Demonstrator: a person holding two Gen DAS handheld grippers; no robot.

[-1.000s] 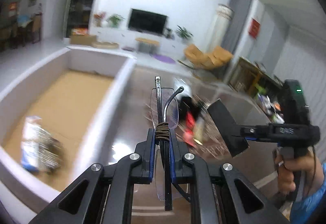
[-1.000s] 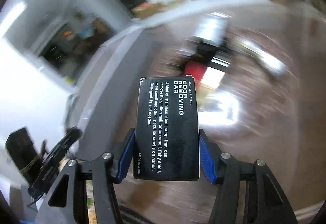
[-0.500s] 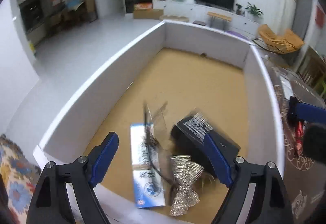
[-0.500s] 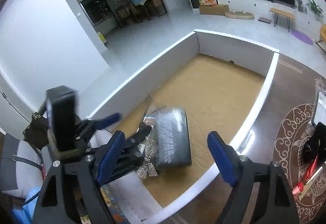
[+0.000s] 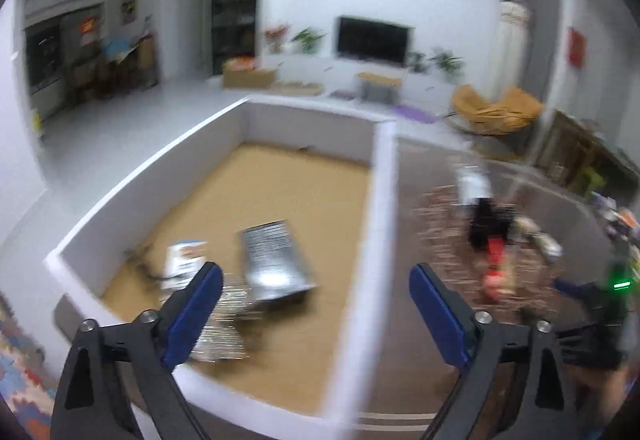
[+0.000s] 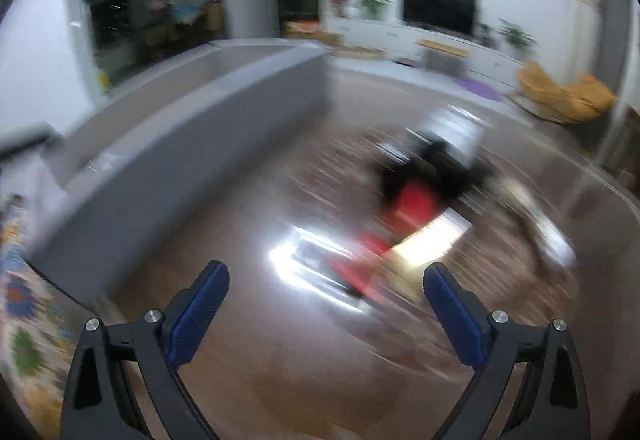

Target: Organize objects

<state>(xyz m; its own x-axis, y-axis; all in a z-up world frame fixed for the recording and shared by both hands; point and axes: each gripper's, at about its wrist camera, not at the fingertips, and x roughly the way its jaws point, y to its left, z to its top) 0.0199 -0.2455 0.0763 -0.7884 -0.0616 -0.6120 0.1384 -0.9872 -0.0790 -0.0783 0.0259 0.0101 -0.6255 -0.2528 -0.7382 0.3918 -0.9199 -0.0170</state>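
Left gripper: jaws wide apart, just been opening, nothing btwn them, over near rim of white-walled bin. Inside bin, on tan floor: black box w/ white print, lying flat; white-blue carton just left of it; silver bow partly behind left finger; thin dark frame by the carton, too blurred to ID. Right gripper: jaws wide apart too, just been opening, empty, above brown table. Blurred red-black clutter further on, outside bin.
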